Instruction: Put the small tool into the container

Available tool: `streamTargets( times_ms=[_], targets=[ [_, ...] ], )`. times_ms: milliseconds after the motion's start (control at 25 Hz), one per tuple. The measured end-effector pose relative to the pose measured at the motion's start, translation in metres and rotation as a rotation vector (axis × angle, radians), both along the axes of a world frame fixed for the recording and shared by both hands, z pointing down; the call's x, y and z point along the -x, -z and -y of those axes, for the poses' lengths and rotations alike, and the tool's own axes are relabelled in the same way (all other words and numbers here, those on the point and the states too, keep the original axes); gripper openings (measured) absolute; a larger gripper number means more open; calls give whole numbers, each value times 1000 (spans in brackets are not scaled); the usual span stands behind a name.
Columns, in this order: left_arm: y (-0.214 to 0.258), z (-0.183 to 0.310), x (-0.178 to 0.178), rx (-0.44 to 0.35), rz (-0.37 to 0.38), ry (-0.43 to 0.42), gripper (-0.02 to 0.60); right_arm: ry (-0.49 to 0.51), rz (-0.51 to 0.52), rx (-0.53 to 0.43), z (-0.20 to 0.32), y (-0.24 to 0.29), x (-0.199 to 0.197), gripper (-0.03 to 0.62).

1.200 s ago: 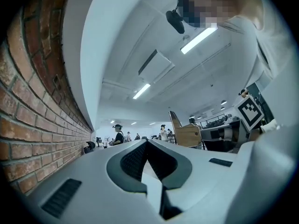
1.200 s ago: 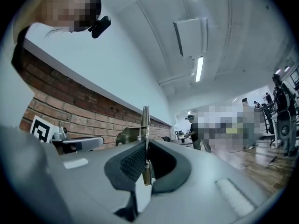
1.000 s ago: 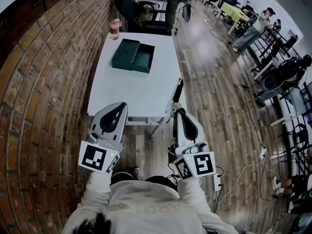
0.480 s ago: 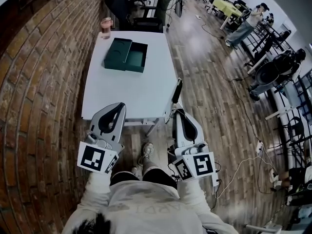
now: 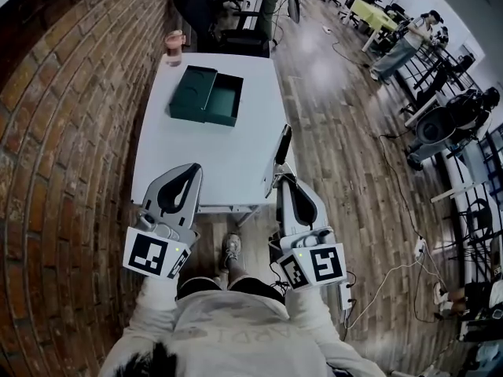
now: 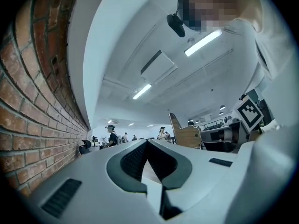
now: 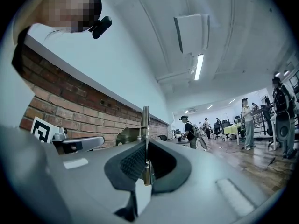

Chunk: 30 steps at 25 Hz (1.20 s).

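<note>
Right claw (image 5: pixel 280 181) is pinching the small tool (image 5: pixel 284 146) by its near end. It's a thin flat strip, probably light, stiff and slick, so clamp the flat faces. Left claw (image 5: pixel 189 173) pressed together, empty. Green container (image 5: pixel 206 95) sits open at far end of desk (image 5: pixel 212 159)

Near half of the counter (image 5: pixel 208 159) lies bare, wide open ahead of the left tongs (image 5: pixel 191 171) and right tongs (image 5: pixel 284 181). The thin tool (image 5: pixel 283 144) pinched in the right pair juts along the counter's right edge. Farther on, an open green box (image 5: pixel 206 95) fills the middle, a cup (image 5: pixel 174 47) beyond it. A brick wall (image 5: pixel 71 132) crowds the left; open floor (image 5: pixel 338 155) on the right.
</note>
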<state>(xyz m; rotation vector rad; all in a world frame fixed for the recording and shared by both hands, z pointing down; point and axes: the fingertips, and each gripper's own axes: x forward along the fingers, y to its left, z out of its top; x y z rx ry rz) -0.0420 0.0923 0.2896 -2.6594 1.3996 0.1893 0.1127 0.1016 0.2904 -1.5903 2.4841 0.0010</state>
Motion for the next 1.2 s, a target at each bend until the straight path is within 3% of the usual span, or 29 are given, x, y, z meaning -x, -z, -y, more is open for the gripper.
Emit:
streamTargets(
  times_ms=[680, 1200],
  targets=[
    [2, 148, -11, -9, -3, 79, 6, 74, 5, 12, 162, -2, -13, 11],
    [9, 202, -49, -41, 48, 152, 6, 169, 57, 16, 234, -8, -43, 11]
  ],
)
